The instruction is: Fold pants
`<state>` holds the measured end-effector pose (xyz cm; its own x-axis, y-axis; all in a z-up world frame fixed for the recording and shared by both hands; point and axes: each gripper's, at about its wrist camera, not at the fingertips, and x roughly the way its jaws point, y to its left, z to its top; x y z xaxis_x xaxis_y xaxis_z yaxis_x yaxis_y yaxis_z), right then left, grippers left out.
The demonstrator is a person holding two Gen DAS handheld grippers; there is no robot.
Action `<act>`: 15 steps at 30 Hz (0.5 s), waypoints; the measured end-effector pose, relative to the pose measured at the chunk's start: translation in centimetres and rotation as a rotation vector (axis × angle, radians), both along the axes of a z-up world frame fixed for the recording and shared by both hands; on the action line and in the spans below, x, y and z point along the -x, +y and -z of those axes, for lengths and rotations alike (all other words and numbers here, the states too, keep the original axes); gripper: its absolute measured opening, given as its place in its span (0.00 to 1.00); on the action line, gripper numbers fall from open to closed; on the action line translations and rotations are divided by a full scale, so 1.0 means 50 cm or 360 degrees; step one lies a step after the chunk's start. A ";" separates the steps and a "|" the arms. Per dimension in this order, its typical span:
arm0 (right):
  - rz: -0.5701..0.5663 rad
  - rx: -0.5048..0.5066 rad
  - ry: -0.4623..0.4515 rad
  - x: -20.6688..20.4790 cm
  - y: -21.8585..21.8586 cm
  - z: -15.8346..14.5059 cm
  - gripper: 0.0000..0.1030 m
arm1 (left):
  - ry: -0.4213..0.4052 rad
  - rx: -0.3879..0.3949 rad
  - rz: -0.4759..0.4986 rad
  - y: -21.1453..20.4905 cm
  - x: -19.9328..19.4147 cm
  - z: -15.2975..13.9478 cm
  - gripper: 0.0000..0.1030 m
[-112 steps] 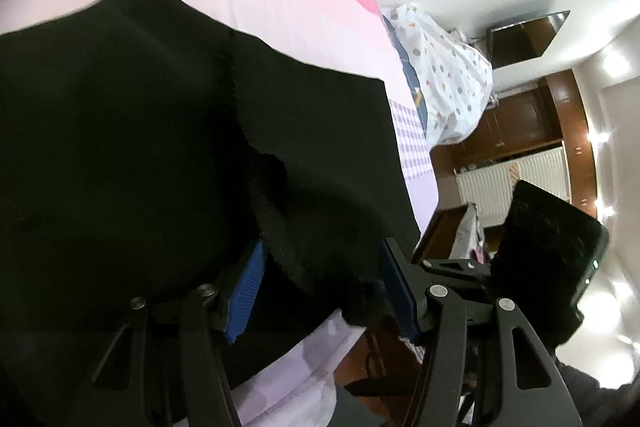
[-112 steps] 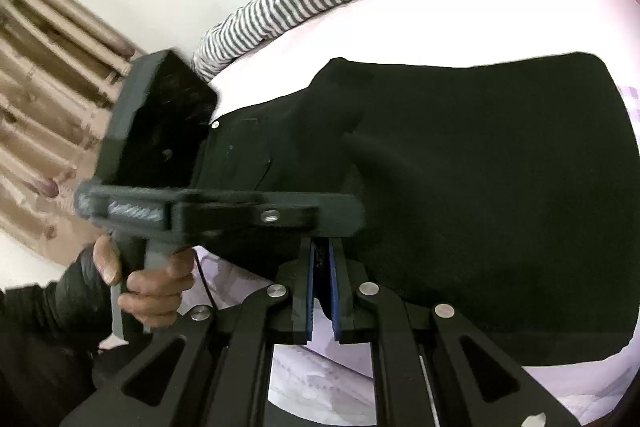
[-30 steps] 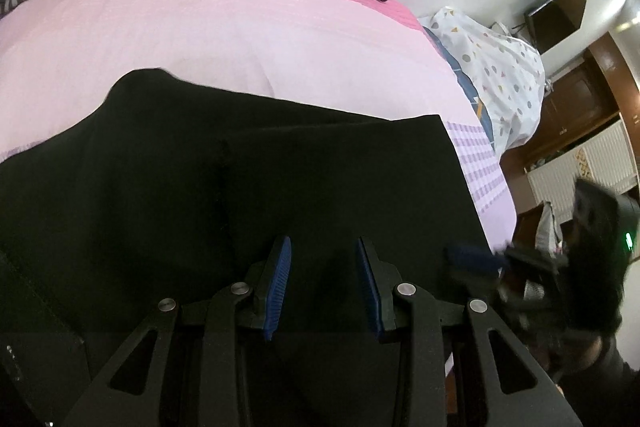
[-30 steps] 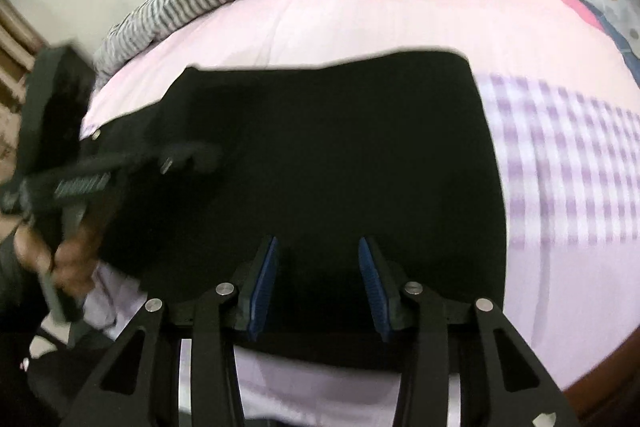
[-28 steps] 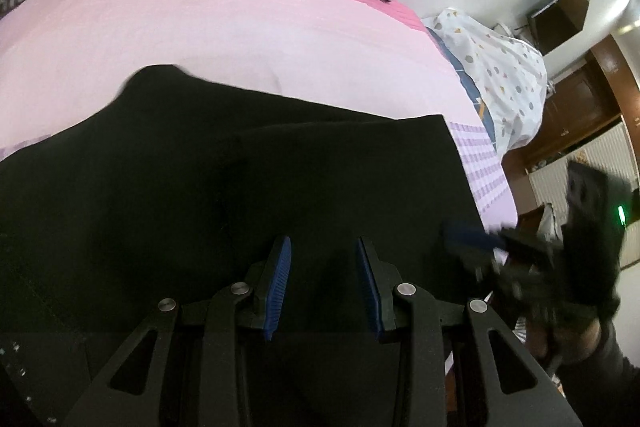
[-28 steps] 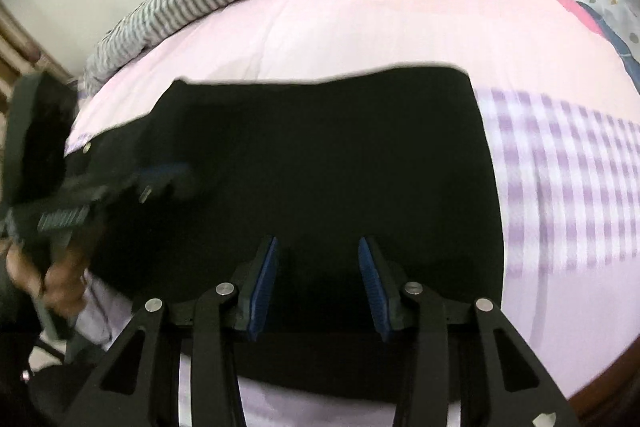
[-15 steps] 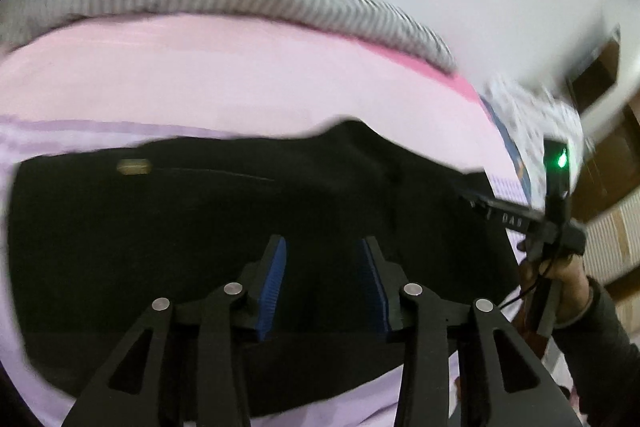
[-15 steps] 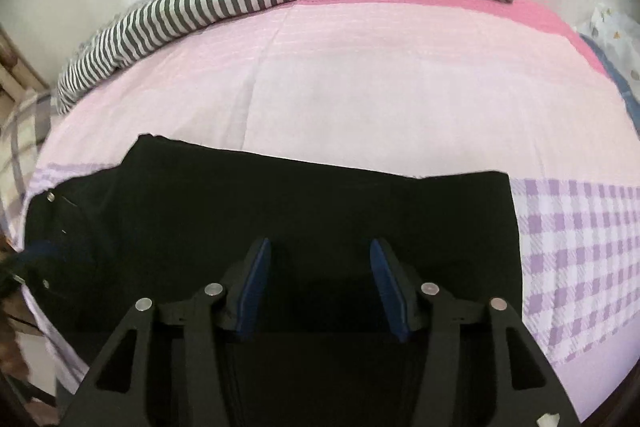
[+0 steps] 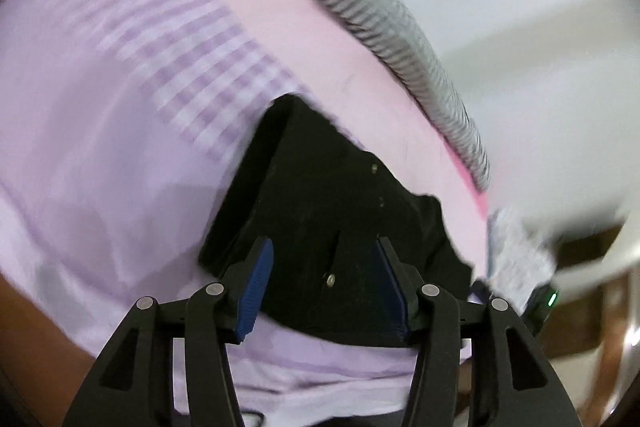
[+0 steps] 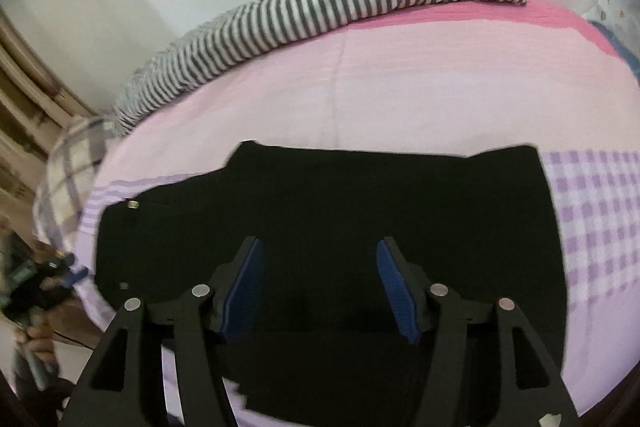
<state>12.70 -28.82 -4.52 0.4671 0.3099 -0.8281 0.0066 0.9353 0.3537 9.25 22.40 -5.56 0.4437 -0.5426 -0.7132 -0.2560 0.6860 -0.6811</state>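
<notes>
Pants (image 10: 320,211) now lie flat, folded, mid-frame on bed (image 10: 400,87); left gripper (image 9: 324,283) and right gripper (image 10: 318,285) released earlier, jaws opening, nothing between.

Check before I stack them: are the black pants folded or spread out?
Folded: the black pants lie as one compact rectangle on the bed.

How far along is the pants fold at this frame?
Done: the black pants lie flat on the pink and purple bedsheet as a compact folded rectangle. In hand: nothing; the left gripper and right gripper are both opening, with no cloth pinched between the pads. Left: possibly one more fold across; I cannot tell whether one is planned.
</notes>
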 end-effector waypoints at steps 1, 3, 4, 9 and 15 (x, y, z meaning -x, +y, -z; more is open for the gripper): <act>0.0011 -0.0049 -0.0003 0.006 0.001 -0.004 0.57 | 0.0016 0.0059 -0.0047 0.010 0.012 0.009 0.52; 0.0029 -0.0105 -0.0008 0.016 0.003 -0.011 0.58 | 0.0060 0.0138 -0.0124 0.023 0.031 0.027 0.53; 0.0040 -0.0128 -0.0012 0.020 0.004 -0.014 0.58 | 0.0079 0.0155 -0.0148 0.026 0.037 0.035 0.53; 0.0060 -0.0192 -0.0028 0.035 0.009 -0.022 0.60 | 0.0181 0.0247 -0.0244 0.042 0.060 0.083 0.53; 0.0065 -0.0197 -0.0053 0.050 0.011 -0.026 0.62 | 0.0223 0.0285 -0.0298 0.044 0.065 0.111 0.56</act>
<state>10.22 -28.25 -3.20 0.5078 0.3890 -0.7686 0.0302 0.8836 0.4672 6.01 24.63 -11.12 0.4521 -0.5835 -0.6746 -0.4667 0.4898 -0.7364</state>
